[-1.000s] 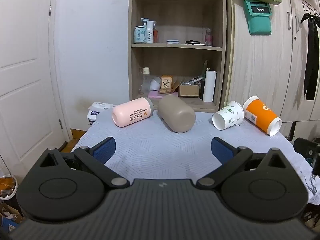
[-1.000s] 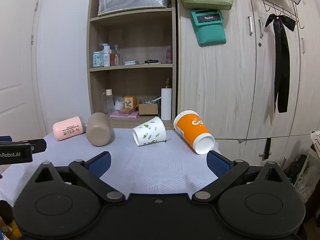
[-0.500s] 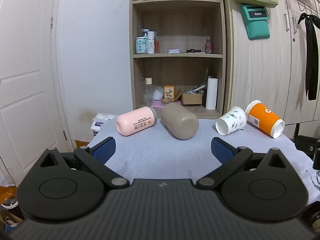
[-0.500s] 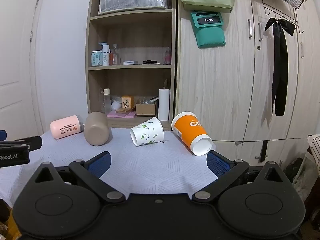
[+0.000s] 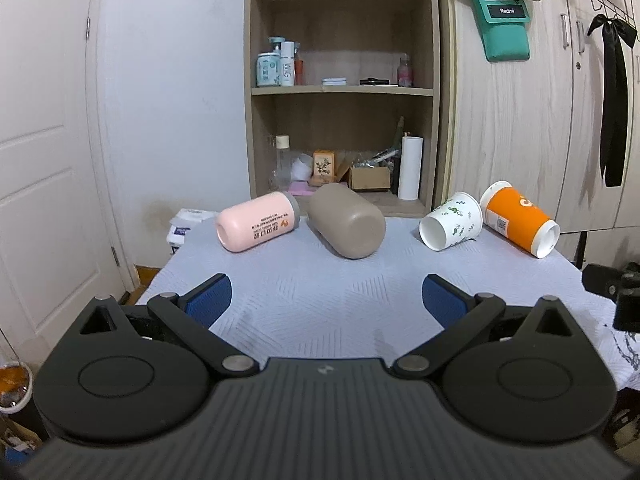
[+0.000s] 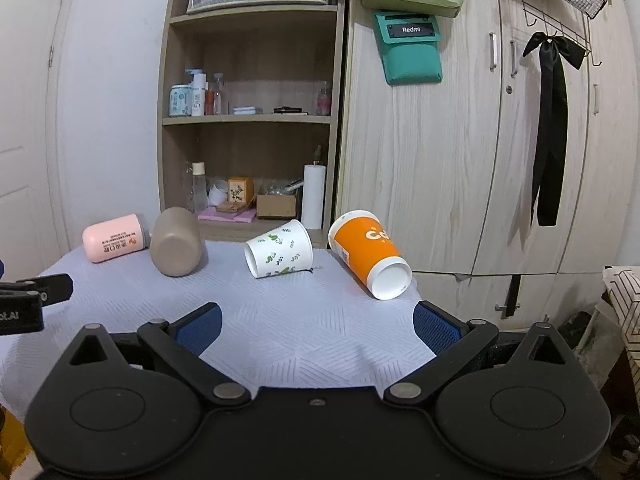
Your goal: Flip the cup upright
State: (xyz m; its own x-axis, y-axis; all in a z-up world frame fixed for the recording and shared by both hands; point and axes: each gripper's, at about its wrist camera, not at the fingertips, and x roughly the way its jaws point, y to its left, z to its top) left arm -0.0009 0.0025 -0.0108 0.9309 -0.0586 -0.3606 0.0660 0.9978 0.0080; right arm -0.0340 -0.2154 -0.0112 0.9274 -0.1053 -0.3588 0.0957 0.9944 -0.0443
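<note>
Several cups lie on their sides along the far part of a table with a pale cloth [image 5: 320, 292]: a pink cup [image 5: 256, 227], a taupe cup [image 5: 348, 226], a white leaf-print paper cup [image 5: 452, 226] and an orange paper cup [image 5: 516, 218]. They also show in the right wrist view: pink [image 6: 114, 238], taupe [image 6: 176, 242], leaf-print [image 6: 280, 248], orange [image 6: 368, 252]. My left gripper [image 5: 326, 300] is open and empty, short of the cups. My right gripper [image 6: 316, 324] is open and empty, near the table's front.
An open wooden shelf unit [image 5: 340, 92] with bottles and boxes stands behind the table. Wardrobe doors [image 6: 500, 140] are to the right, a white door [image 5: 40, 160] to the left. The other gripper's body shows at the view edges [image 5: 616, 292] [image 6: 28, 300].
Both views have tilted up a little and drawn slightly back from the table. The cups have not moved. Both grippers stay open.
</note>
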